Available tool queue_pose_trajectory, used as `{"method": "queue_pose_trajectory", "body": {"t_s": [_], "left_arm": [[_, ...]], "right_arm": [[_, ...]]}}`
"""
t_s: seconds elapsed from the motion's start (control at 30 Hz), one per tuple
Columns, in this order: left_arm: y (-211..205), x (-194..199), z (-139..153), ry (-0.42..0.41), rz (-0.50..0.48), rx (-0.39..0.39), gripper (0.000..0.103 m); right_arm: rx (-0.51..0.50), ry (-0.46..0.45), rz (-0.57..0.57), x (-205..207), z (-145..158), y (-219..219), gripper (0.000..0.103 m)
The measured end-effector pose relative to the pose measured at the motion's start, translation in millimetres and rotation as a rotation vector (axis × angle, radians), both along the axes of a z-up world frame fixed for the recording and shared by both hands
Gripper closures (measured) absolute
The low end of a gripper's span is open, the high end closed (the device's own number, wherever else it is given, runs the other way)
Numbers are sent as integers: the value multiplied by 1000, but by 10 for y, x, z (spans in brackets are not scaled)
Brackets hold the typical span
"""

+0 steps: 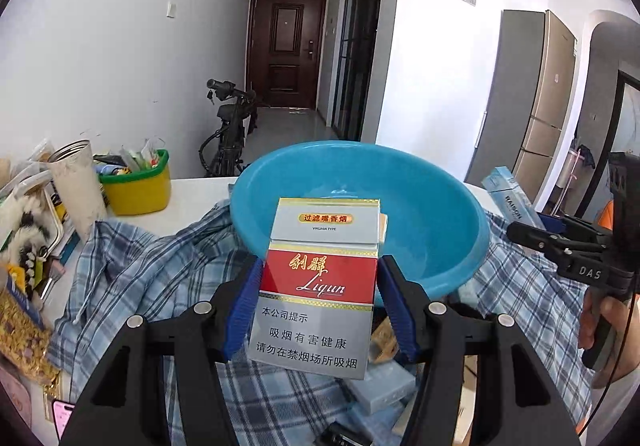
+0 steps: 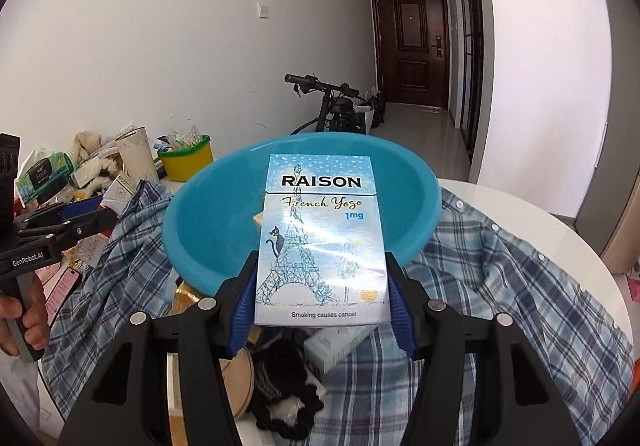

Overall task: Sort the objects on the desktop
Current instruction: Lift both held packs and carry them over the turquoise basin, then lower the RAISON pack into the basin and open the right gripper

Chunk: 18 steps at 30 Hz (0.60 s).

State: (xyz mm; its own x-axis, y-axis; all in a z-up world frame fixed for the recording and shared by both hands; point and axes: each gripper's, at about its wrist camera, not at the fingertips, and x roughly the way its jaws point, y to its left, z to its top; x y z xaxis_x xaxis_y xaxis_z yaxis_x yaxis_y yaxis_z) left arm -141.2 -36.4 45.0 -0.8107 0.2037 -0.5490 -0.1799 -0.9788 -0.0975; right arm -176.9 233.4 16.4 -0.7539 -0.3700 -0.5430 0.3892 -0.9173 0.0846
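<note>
My left gripper is shut on a red and grey Liqun cigarette pack, held upright in front of the blue plastic basin. My right gripper is shut on a pale blue Raison cigarette pack, held upright in front of the same basin. The right gripper with its pack shows at the right of the left wrist view. The left gripper shows at the left of the right wrist view. A pack lies inside the basin.
A blue plaid shirt lies spread on the white table under the basin. A yellow-green bin, a metal cup, snack bags and a phone crowd the left side. More packs and a black scrunchie lie below the grippers.
</note>
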Motion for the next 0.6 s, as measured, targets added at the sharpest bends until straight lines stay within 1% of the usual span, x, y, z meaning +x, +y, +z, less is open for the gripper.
{"method": "queue_pose_trajectory", "body": {"t_s": [0.3,0.47,0.6], "left_arm": [[146,-451,84,14,-20,11,42],[278,-714,-3,-6,-36,0,42],[364,-893,-107,-16,-39,-10,42]], "right_arm": [[9,0,27,-377,-68,-153,47],[3,-6,21,-513,-156,-107,47],[-12,-31,13,-590,-275,-50,47]]}}
